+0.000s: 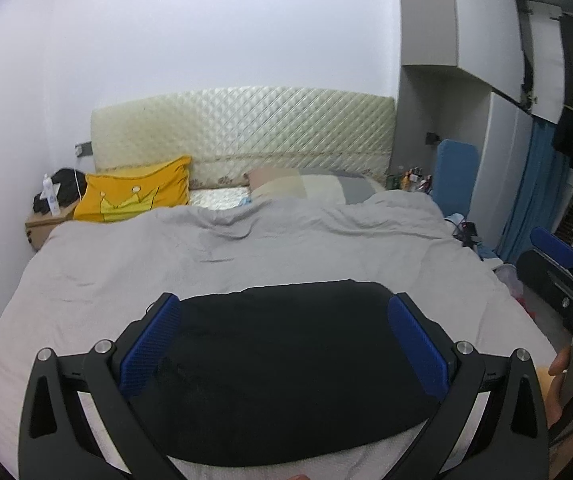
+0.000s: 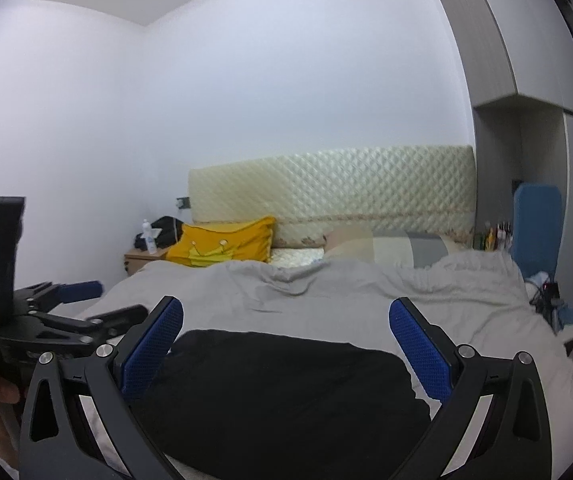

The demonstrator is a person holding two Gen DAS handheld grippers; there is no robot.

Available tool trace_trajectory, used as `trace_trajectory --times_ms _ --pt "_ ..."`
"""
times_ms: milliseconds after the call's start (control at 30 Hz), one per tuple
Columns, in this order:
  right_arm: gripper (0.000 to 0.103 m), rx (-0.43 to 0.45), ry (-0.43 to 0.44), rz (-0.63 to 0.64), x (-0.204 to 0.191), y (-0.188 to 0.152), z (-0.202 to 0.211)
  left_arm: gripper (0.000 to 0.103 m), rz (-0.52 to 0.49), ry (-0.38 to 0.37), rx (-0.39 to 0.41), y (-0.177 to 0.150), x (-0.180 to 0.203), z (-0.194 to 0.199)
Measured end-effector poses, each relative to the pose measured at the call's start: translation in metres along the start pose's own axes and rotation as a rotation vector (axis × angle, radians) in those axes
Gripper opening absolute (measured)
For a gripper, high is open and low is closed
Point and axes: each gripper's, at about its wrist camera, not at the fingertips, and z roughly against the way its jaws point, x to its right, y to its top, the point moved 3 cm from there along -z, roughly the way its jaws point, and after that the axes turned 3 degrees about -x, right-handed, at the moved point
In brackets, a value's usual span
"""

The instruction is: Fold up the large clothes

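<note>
While both grippers' jaws gape wide, the black garment [image 1: 286,372] lies folded, no writing legible

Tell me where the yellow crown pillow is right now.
The yellow crown pillow leans at the head of the bed, left side in both views, against the quilted headboard, with the wooden nightstand on its left.

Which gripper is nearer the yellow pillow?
Left. The left gripper hangs open on the pillow's side of the black garment; the right gripper is farther over.
</note>
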Motion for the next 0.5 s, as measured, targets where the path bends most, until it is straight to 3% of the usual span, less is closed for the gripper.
trace_trajectory --times_ms 233,500 --pt "0.103 0.064 0.011 0.058 -0.032 0.002 0.058 0.103 0.006 -0.046 0.029 -0.008 0.007 0.049" --pt "0.103 0.078 0.008 0.033 -0.053 -0.015 0.099 0.103 -0.017 -0.023 0.06 -0.031 0.017 0.088"
